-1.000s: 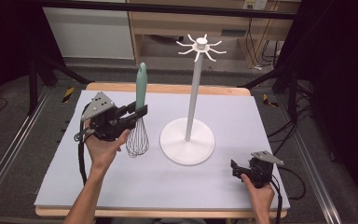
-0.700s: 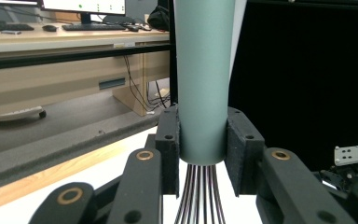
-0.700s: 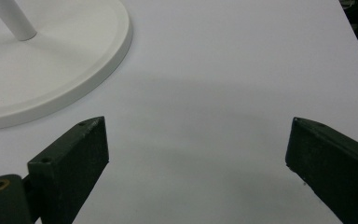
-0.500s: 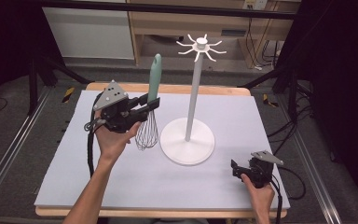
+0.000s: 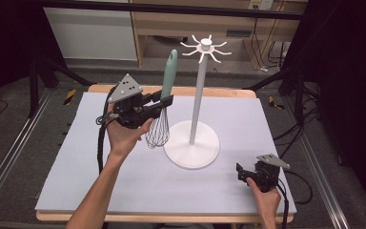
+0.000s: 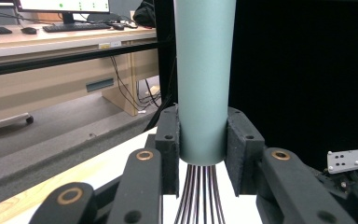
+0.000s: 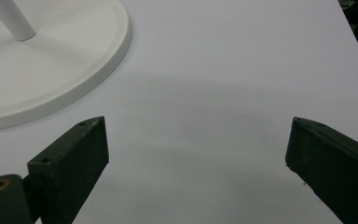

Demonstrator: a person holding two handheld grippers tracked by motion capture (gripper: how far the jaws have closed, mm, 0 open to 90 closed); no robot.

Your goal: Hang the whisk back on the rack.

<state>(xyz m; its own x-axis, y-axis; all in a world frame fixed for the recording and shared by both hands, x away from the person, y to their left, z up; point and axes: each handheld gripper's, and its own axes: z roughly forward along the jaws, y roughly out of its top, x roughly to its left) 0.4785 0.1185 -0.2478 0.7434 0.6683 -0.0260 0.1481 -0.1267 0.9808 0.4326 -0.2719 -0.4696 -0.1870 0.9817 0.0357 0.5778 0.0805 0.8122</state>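
Left of centre in the high view, the left gripper (image 5: pixel 164 102) clenched the whisk (image 5: pixel 164 102) aloft, unhung beside the hook stand (image 5: pixel 199 95); lower right, the right gripper (image 5: pixel 242 171) gaped, holding nothing.

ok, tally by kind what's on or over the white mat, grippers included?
Whisk: 1, held upright in the left gripper
Hook stand: 1
Grippers: 2, counting the right gripper, open and resting on the mat
Total: 4

Whisk (image 6: pixel 204 84) handle top cut off by left gripper view's upper edge; wires cut below.
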